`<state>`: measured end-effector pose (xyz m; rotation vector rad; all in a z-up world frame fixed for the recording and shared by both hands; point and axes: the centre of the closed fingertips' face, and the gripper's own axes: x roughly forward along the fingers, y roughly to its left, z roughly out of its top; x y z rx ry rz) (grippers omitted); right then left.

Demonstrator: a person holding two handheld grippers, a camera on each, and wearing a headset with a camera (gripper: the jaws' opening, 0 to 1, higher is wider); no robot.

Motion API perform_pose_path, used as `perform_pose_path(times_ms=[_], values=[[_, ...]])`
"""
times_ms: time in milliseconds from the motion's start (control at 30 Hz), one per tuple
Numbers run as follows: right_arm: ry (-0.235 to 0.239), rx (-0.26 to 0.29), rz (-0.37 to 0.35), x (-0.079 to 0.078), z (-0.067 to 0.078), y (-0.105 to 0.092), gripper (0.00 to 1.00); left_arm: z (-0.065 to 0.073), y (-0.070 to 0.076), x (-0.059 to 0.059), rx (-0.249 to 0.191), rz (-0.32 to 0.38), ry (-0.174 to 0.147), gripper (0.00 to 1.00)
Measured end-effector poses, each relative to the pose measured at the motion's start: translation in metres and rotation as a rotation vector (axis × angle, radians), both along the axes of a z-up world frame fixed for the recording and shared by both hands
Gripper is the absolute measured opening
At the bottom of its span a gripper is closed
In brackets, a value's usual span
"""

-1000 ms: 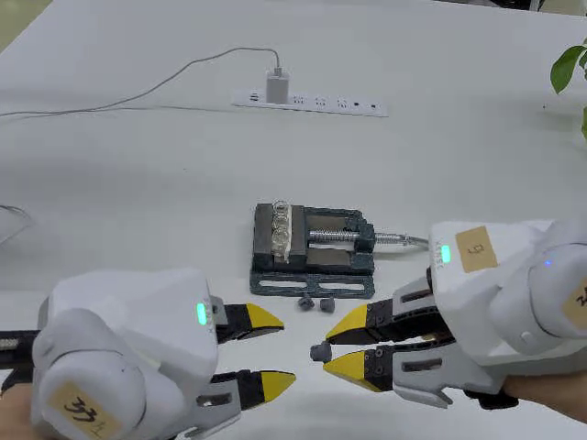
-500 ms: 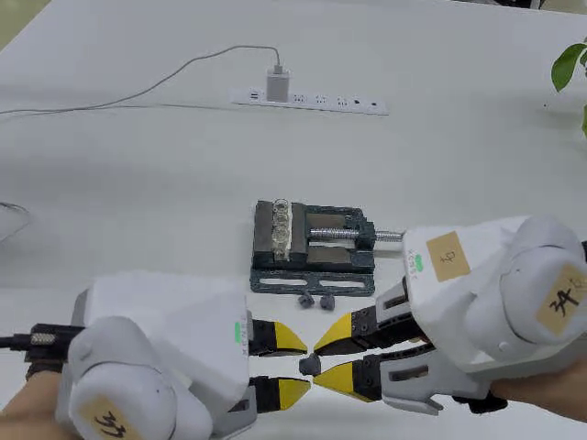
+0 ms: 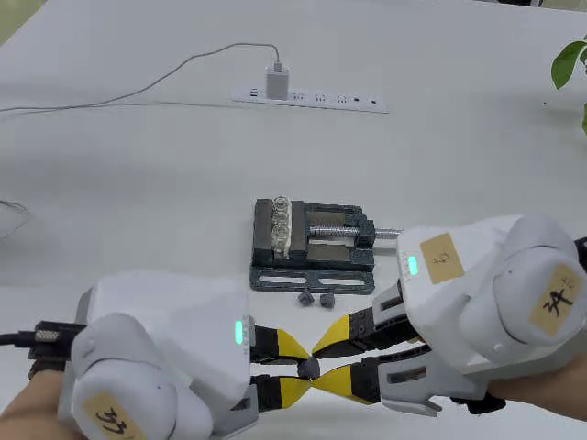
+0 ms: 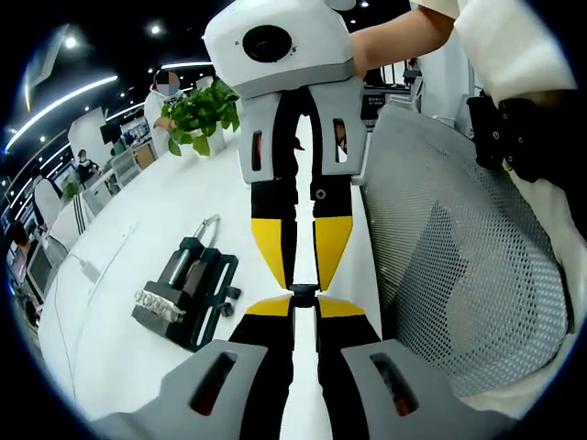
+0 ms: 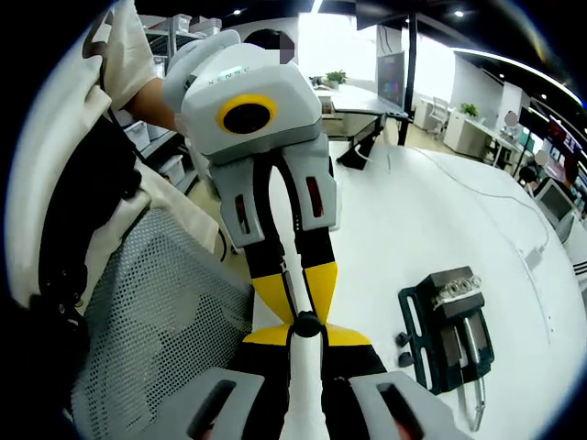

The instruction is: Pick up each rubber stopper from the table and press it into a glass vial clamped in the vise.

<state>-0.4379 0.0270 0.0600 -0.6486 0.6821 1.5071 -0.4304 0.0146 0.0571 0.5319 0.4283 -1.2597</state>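
Where they meet tip to tip, left tongs (image 3: 299, 368) and right tongs (image 3: 321, 367) both pinch one stopper (image 3: 309, 368); the left gripper view adds a mesh chair (image 4: 459, 275).

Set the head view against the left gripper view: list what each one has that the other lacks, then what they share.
Head view's own: a power strip with a white charger plugged in and its cable trailing left.

Left gripper view's own: a grey mesh chair back and the ceiling lights of the room behind.

Shared: the vise with its glass vials, the loose rubber stoppers beside its base, and the held rubber stopper, pinched where the left gripper and right gripper meet tip to tip.
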Motion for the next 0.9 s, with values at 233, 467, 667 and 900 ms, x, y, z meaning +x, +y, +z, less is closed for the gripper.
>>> perform_pose_path(times_ms=[233,467,667,900], values=[[0.023,0.034,-0.013,0.001,0.004,0.002,0.09,0.004,0.002,0.001,-0.038,0.021,0.007,0.04],[0.053,0.074,-0.052,0.004,0.011,0.002,0.08,0.010,0.002,0.004,-0.081,0.046,0.009,0.04],[0.056,0.084,-0.061,0.005,0.015,0.002,0.08,0.014,0.001,0.005,-0.115,0.061,0.021,0.04],[0.073,0.116,-0.082,0.009,0.022,0.002,0.08,0.021,0.002,0.009,-0.202,0.101,0.057,0.03]])
